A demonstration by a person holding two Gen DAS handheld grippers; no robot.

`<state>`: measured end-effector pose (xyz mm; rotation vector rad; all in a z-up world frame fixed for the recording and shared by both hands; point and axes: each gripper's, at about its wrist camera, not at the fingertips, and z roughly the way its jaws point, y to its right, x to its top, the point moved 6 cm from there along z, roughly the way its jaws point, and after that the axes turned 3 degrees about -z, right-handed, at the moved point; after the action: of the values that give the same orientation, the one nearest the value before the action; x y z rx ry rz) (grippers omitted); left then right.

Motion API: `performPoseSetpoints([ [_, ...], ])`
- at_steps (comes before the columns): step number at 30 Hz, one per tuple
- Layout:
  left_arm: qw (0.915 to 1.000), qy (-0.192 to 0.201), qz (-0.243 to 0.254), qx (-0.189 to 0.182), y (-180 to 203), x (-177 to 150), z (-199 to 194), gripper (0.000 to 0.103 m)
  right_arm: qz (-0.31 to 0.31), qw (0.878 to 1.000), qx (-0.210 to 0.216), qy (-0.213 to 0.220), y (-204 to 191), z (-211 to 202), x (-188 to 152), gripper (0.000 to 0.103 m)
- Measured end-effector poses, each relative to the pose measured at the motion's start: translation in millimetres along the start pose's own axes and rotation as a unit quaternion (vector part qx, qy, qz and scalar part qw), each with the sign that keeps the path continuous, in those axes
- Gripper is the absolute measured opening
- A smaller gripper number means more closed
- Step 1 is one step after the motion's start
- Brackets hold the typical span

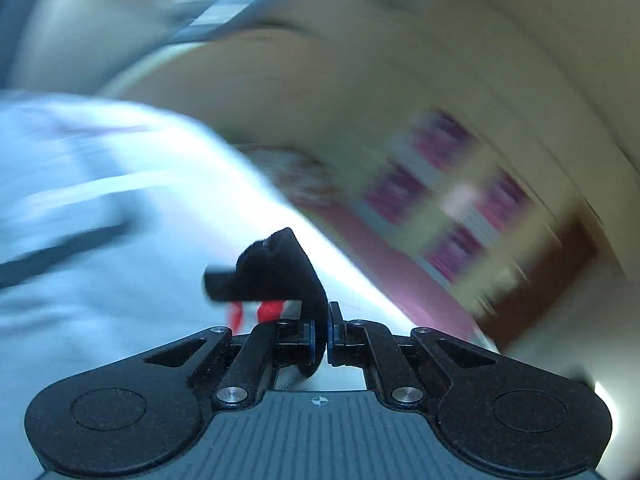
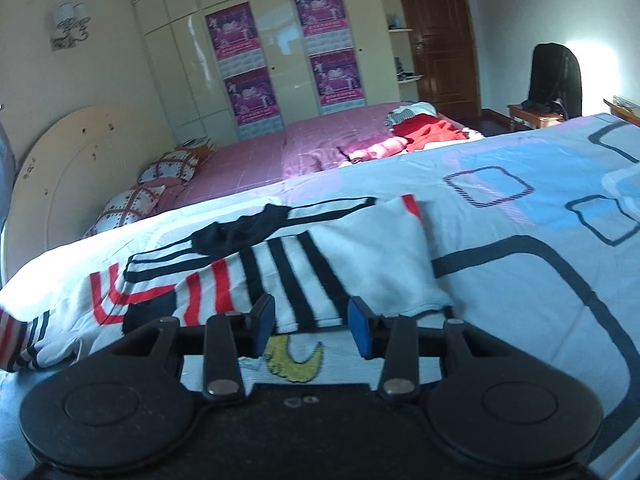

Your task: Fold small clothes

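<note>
Pinching a fold of black fabric (image 1: 276, 268), the left gripper (image 1: 321, 336) has its blue pads pressed nearly together, with the dark cloth bunched up above and in front of them. A bit of red and white material shows just under that black fold. Everything behind it in the left wrist view is smeared by blur: a pale bedspread (image 1: 100, 208) on the left and a wardrobe with magenta posters (image 1: 452, 192) on the right.

The right gripper (image 2: 311, 326) stands wide apart and grips nothing. Its fingers (image 2: 262, 320) hang just over the near edge of a small striped garment (image 2: 280, 280), white with black and red bands, which lies spread on the near bed's light blue cover (image 2: 520, 208). A black part of the garment (image 2: 240, 228) sits crumpled at its far side. A plain white part of it (image 2: 372, 252) lies on the right, its edge running along a thick dark line printed on the cover. Between the open fingers, close to the camera, a yellow crescent shape (image 2: 296, 360) shows on white cloth.

Beyond the near bed, a second bed with a pink spread (image 2: 280, 148) holds a heap of red and white clothes (image 2: 424, 128) at its right end and two patterned pillows (image 2: 152, 184) at its left. A cream headboard (image 2: 60, 176) stands far left, a brown door (image 2: 444, 32) on the far wall, and a black bag (image 2: 554, 76) rests on a small wooden table at the right.
</note>
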<state>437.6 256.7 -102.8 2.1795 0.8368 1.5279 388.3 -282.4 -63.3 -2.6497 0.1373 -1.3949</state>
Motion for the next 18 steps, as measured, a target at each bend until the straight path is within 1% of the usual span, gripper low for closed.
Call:
performPoseSetpoints([
  [1, 0.9988, -0.013, 0.042, -0.021, 36.7, -13.9, 9.3, 0.004, 0.002, 1.000, -0.002, 0.001, 3.0, -1.0, 0.2, 0.040],
  [2, 0.9955, -0.030, 0.080, -0.041, 71.2, -31.4, 19.3, 0.004, 0.005, 1.000, -0.004, 0.002, 6.2, -3.1, 0.4, 0.040],
  [3, 0.9907, -0.046, 0.114, -0.059, 102.6, -52.1, 29.5, 0.004, 0.007, 1.000, -0.005, 0.003, 10.4, -5.1, 1.1, 0.040],
  [5, 0.9792, -0.085, 0.165, -0.081, 154.3, -97.2, 51.0, 0.005, 0.014, 1.000, -0.008, 0.006, 19.1, -9.6, 2.3, 0.040],
  [8, 0.9583, -0.151, 0.224, -0.093, 205.7, -167.4, 86.2, 0.005, 0.026, 1.000, -0.014, 0.004, 33.7, -14.0, 3.4, 0.041],
  [9, 0.9469, -0.188, 0.244, -0.091, 216.5, -192.8, 99.8, 0.005, 0.033, 0.999, -0.013, 0.002, 38.4, -14.1, 3.1, 0.043],
  [10, 0.9397, -0.213, 0.253, -0.086, 222.7, -210.1, 108.0, 0.005, 0.041, 0.999, -0.011, -0.002, 42.8, -13.2, 2.9, 0.045],
  [11, 0.9388, -0.217, 0.255, -0.082, 226.9, -219.3, 106.4, 0.005, 0.048, 0.999, -0.009, -0.007, 46.0, -11.6, 2.0, 0.051],
  [12, 0.9400, -0.206, 0.259, -0.083, 231.0, -221.1, 96.5, 0.005, 0.054, 0.998, -0.006, -0.011, 47.4, -9.5, 1.4, 0.057],
  [13, 0.9421, -0.197, 0.256, -0.090, 230.6, -218.0, 86.2, 0.009, 0.059, 0.998, 0.001, -0.013, 46.8, -7.5, 0.6, 0.059],
  [14, 0.9459, -0.192, 0.243, -0.095, 226.0, -211.1, 75.5, 0.015, 0.063, 0.998, 0.013, -0.014, 43.3, -4.8, -0.7, 0.060],
  [15, 0.9502, -0.186, 0.231, -0.096, 217.1, -203.0, 63.6, 0.017, 0.069, 0.997, 0.027, -0.016, 38.1, -0.1, -1.9, 0.060],
  [16, 0.9534, -0.174, 0.229, -0.090, 204.1, -194.7, 47.7, 0.017, 0.078, 0.996, 0.044, -0.022, 30.7, 6.1, -4.2, 0.060],
  [18, 0.9564, -0.152, 0.240, -0.069, 174.7, -182.3, 20.2, 0.017, 0.099, 0.990, 0.094, -0.038, 7.6, 21.2, -9.1, 0.059],
])
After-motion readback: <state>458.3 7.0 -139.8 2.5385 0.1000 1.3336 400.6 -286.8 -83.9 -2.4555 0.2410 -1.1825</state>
